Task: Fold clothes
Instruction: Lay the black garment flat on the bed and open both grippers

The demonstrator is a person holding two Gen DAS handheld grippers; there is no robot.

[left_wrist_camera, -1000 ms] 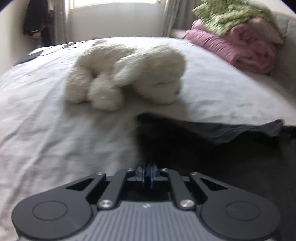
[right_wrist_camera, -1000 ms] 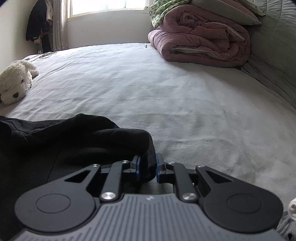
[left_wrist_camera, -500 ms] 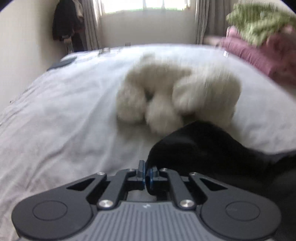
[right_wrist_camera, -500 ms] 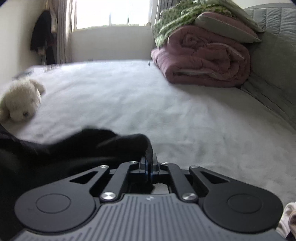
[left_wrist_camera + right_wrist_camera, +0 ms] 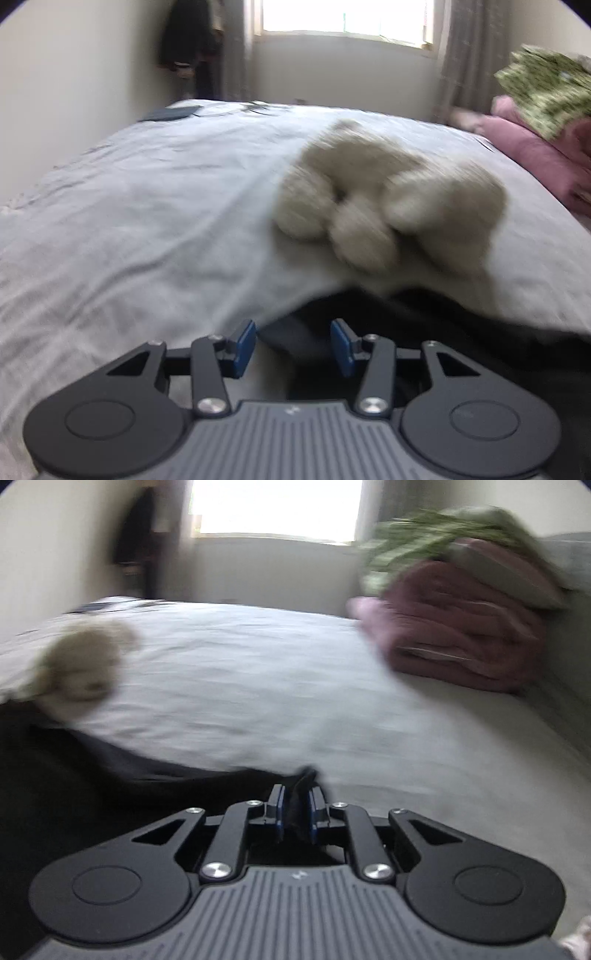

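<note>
- Left wrist view: the black garment (image 5: 424,325) lies on the grey bedsheet (image 5: 147,221) at the lower right, its long edge running from between the fingers away to the right edge of the picture.
- Its cloth is plain, dark and matt, with 1 folded corner poking between the blue pads (image 5: 245,345); no print or label can be read.
- The left gripper (image 5: 293,345) has its jaws opening, standing well apart, with that corner between them but clear of both pads.
- A cream plush toy (image 5: 388,206), blurred, lies on the sheet just beyond the garment.
- Right wrist view: the black garment (image 5: 110,775) spreads from the fingers to the left edge, long axis left to right, and its near edge rises in a small peak.
- The right gripper (image 5: 296,814) has its jaws opening, yet the narrow gap is filled by a bunch of the black cloth touching both pads.
- Pink folded quilts (image 5: 461,638) sit at the far right of the bed, under green patterned bedding (image 5: 424,535).
</note>
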